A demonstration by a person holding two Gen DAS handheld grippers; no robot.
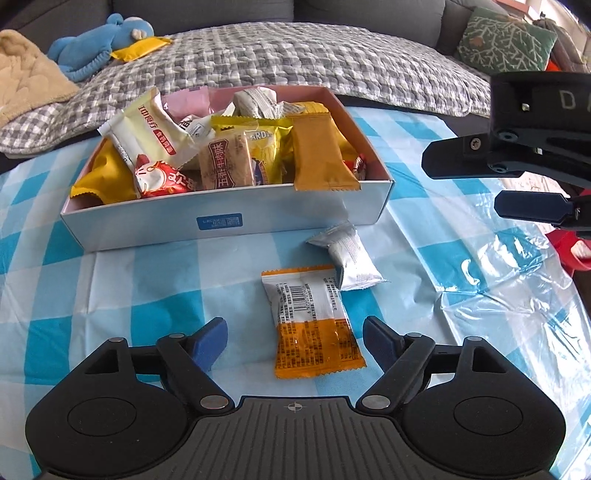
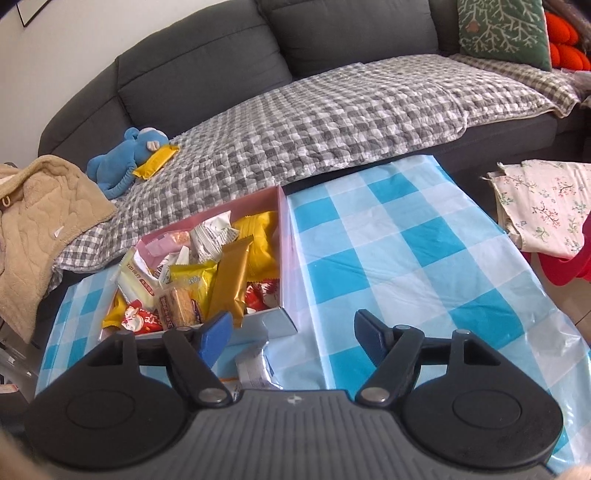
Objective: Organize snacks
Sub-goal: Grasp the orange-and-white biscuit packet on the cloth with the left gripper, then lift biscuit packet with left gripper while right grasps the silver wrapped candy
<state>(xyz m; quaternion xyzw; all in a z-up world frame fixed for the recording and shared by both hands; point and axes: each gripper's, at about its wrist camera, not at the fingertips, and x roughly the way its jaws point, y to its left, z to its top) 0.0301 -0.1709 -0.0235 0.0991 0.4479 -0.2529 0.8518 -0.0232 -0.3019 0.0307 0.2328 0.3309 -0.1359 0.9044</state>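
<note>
A white box [image 1: 221, 225] with a pink inside holds several snack packets on the blue checked tablecloth; it also shows in the right wrist view [image 2: 284, 236]. An orange and white snack packet [image 1: 314, 325] lies flat in front of the box, between the fingers of my open, empty left gripper [image 1: 295, 343]. A silver packet [image 1: 351, 258] lies just beyond it, near the box's right corner, and shows partly hidden in the right wrist view [image 2: 255, 365]. My right gripper [image 2: 293, 332] is open and empty, hovering right of the box; it also shows in the left wrist view [image 1: 480, 188].
A grey sofa with a checked blanket [image 2: 332, 122] runs behind the table. A blue plush toy [image 1: 107, 44] and a yellow packet [image 1: 142, 48] lie on it, next to a beige garment [image 2: 40, 225]. A green cushion [image 2: 502, 29], floral cloth [image 2: 546, 210] and a red object [image 1: 572, 251] are at right.
</note>
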